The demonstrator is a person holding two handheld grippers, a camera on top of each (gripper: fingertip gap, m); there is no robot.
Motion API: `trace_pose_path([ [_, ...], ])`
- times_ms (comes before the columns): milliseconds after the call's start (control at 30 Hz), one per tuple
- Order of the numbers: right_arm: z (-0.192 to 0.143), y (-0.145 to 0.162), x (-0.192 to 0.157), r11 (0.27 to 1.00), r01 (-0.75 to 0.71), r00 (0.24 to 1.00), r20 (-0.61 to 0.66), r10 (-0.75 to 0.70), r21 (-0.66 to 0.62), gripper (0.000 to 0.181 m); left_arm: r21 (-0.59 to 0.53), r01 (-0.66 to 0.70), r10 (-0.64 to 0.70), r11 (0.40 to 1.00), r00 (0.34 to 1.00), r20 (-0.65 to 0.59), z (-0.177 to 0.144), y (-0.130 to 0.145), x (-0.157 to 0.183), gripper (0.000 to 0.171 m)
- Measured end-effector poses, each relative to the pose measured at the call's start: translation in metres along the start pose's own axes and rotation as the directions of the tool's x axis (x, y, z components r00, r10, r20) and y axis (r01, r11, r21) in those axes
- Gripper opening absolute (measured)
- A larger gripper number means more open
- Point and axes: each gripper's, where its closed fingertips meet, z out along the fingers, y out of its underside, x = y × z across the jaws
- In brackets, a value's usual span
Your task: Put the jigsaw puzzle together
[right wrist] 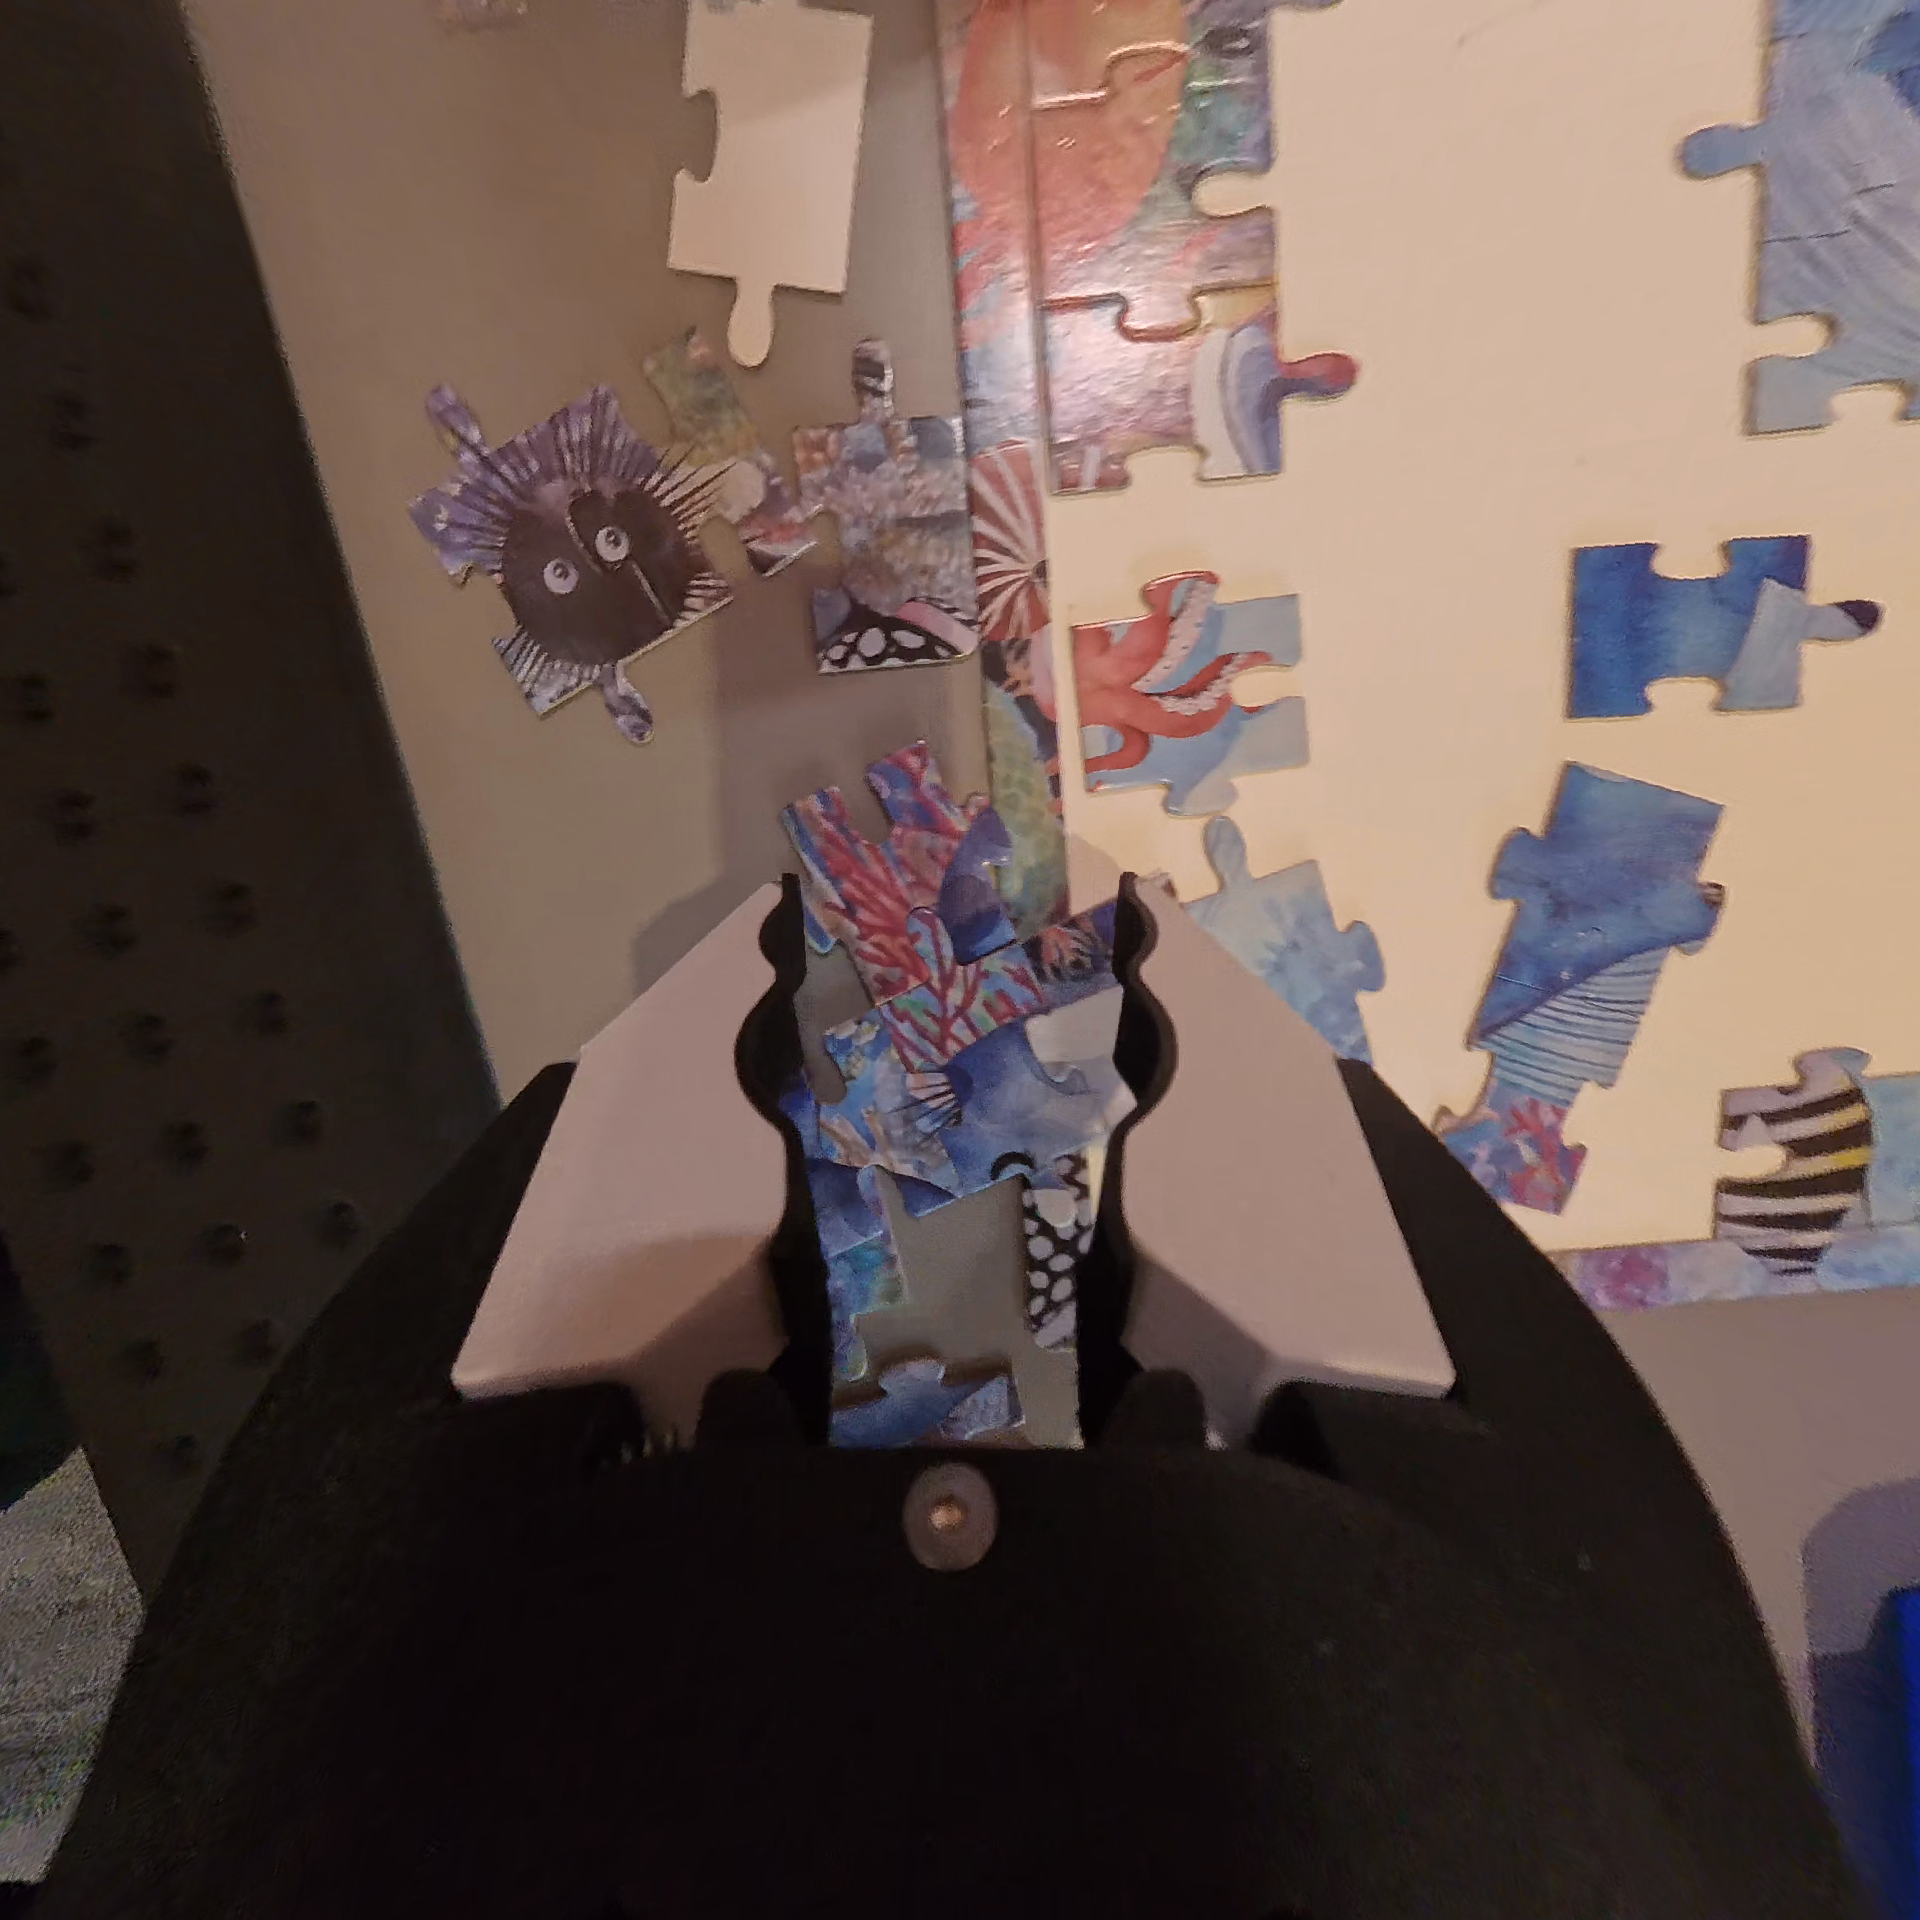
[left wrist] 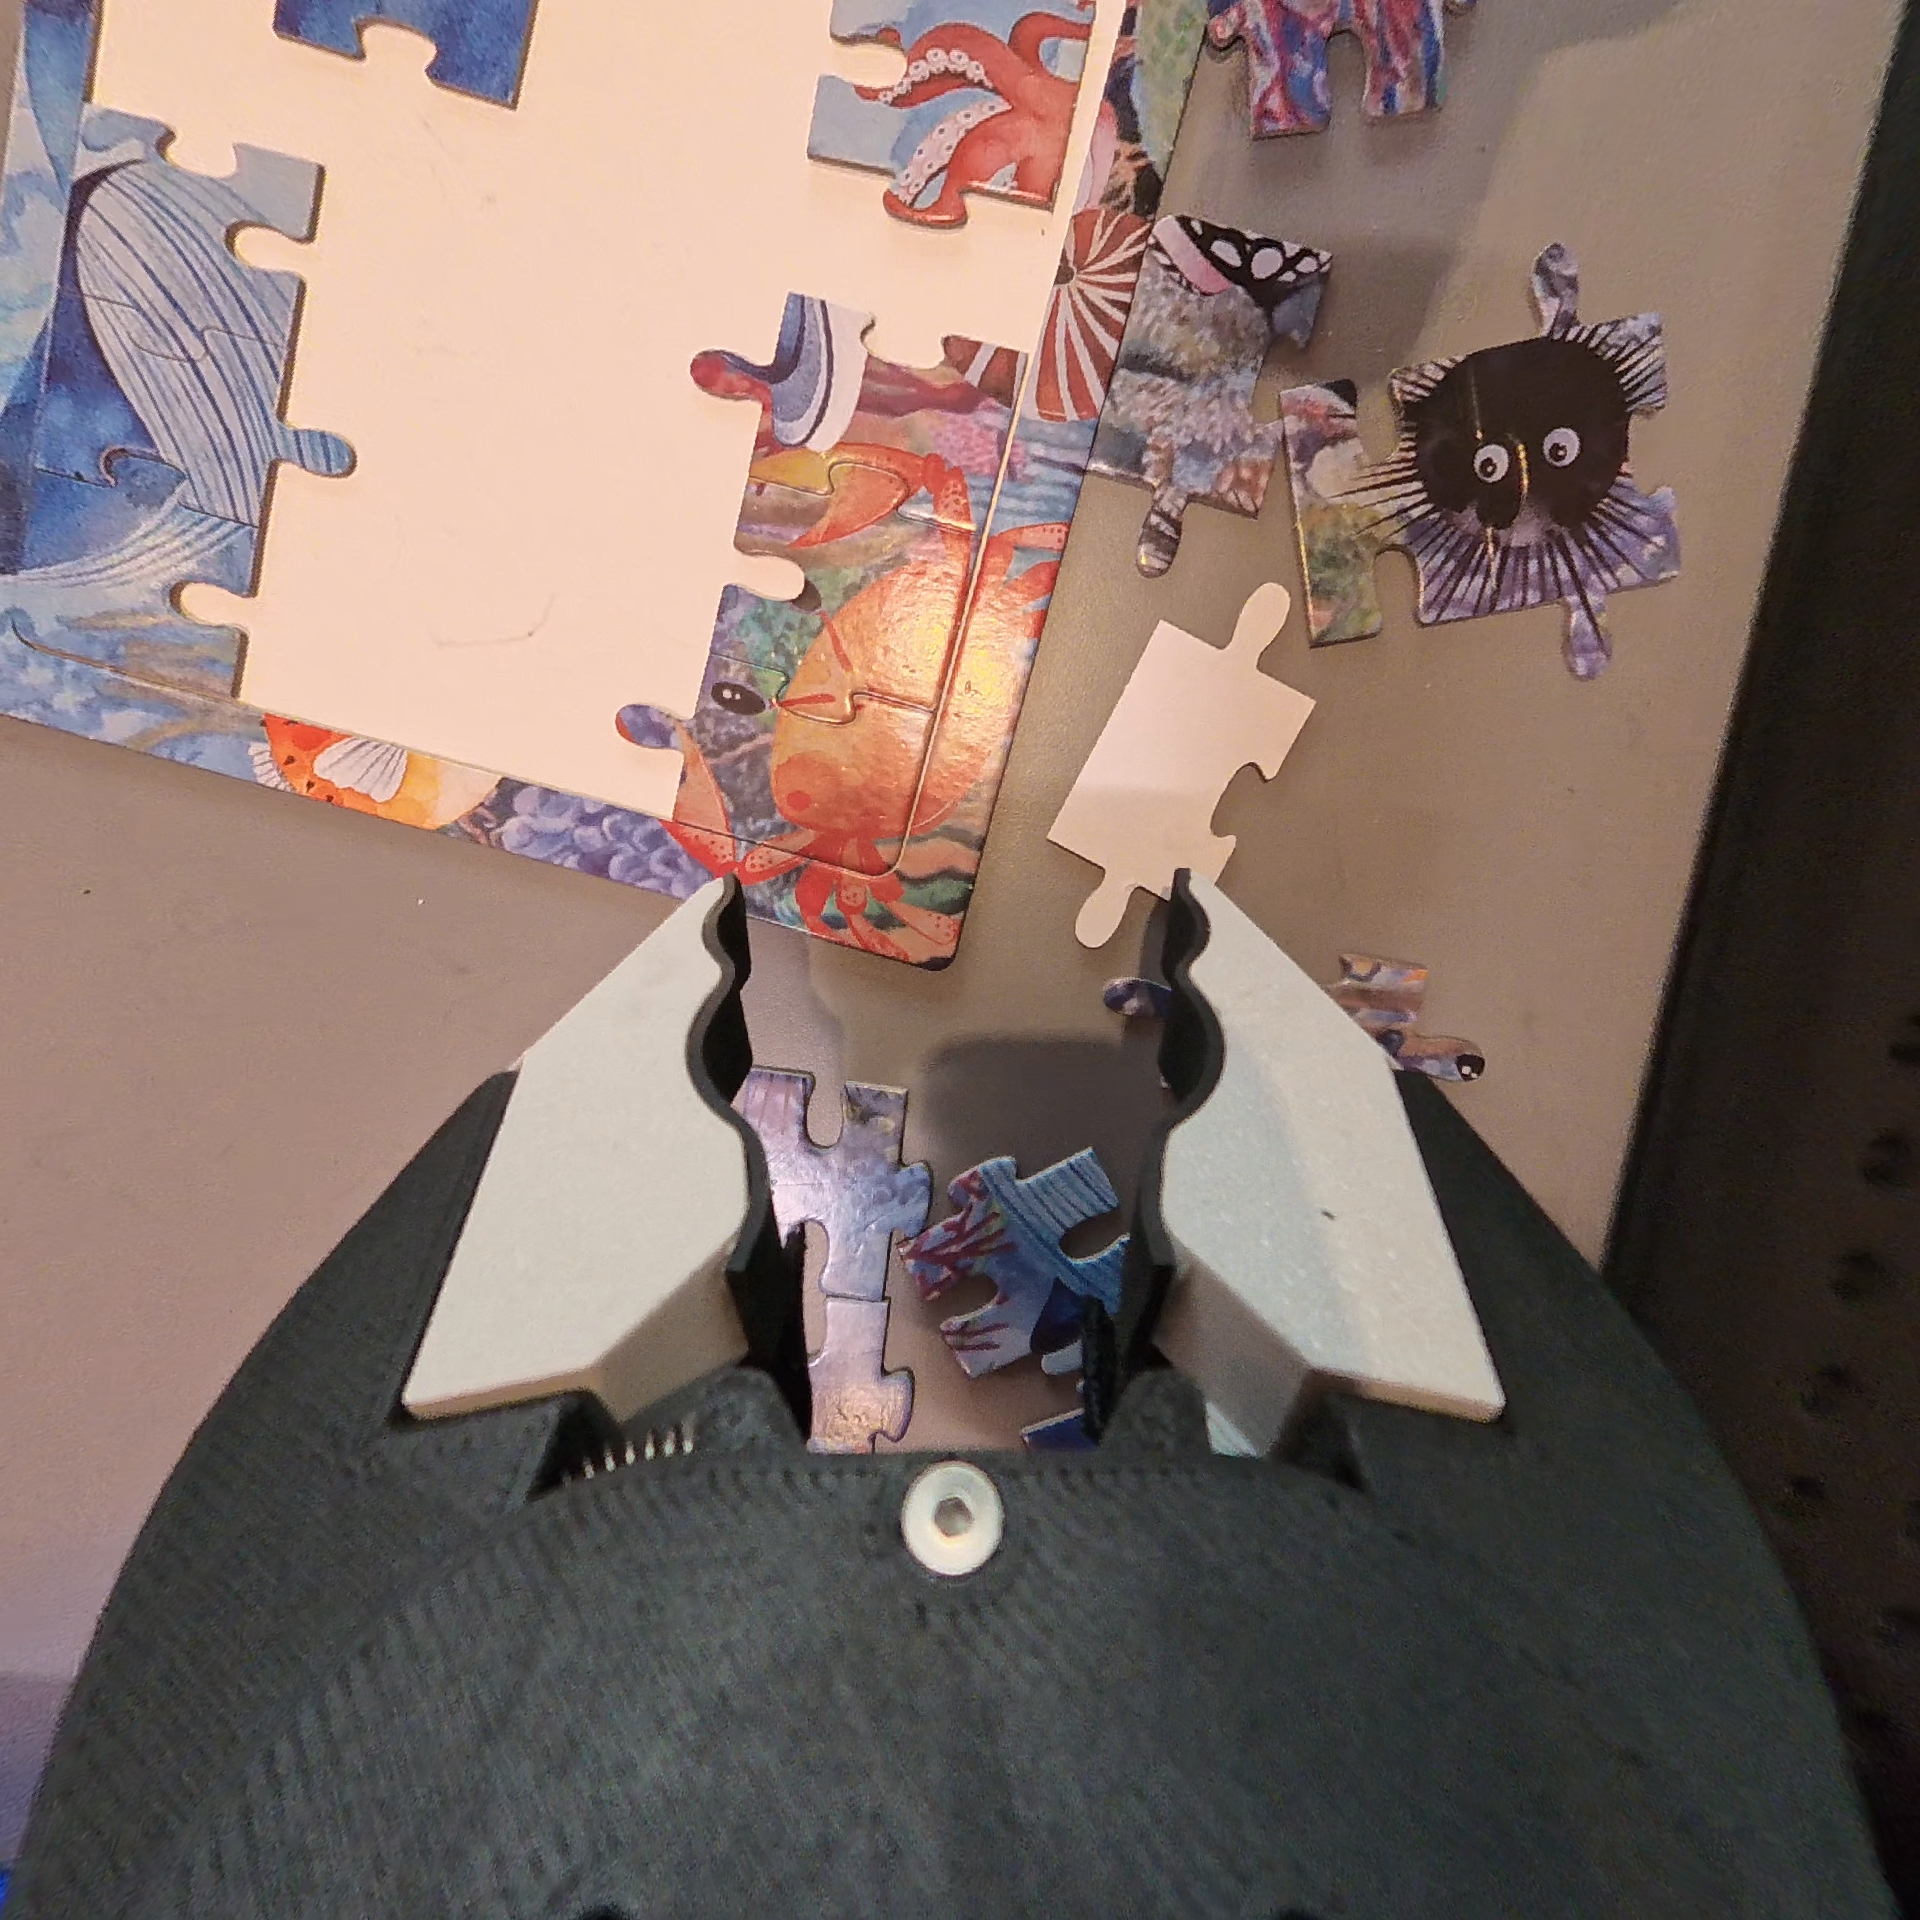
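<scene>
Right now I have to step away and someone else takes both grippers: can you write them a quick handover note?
Left gripper: open, empty, above loose pieces near the puzzle tray's crab corner.
Right gripper: open, empty, over the coral-pattern pieces beside the tray.
Done: crab corner, whale section; an octopus piece lies loose inside.
Left: most of the middle. Sea urchin piece and a face-down white piece wait on the table.

- One puzzle tray [left wrist: 499, 436], cream-bottomed; partly filled;
- One face-down blank piece [left wrist: 1179, 753], just right of tray;
- One joined sea-urchin pair [left wrist: 1496, 478], further right of tray;
- Two grippers, one per view;
- Several overlapping loose pieces [right wrist: 935, 997] beside tray edge; exact count unclear.
</scene>
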Motion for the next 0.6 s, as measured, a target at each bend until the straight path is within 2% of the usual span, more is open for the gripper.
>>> trace_pose_path([
  [200,-0.004,0.004,0.030,0.997,-0.068,0.996,-0.063,0.069,0.025,0.049,-0.021,0.035,-0.035,0.999,0.999,-0.010,-0.001,0.008,-0.002,0.082],
  [300,-0.001,0.003,0.040,0.996,-0.087,0.993,-0.071,0.089,0.037,0.051,-0.037,0.047,-0.048,0.998,0.999,-0.021,0.001,0.012,-0.001,0.082],
  [600,0.025,-0.012,0.048,0.997,-0.063,0.997,-0.034,0.064,0.033,0.049,-0.054,0.054,-0.056,0.997,0.997,-0.047,0.005,0.015,0.004,0.086],
])
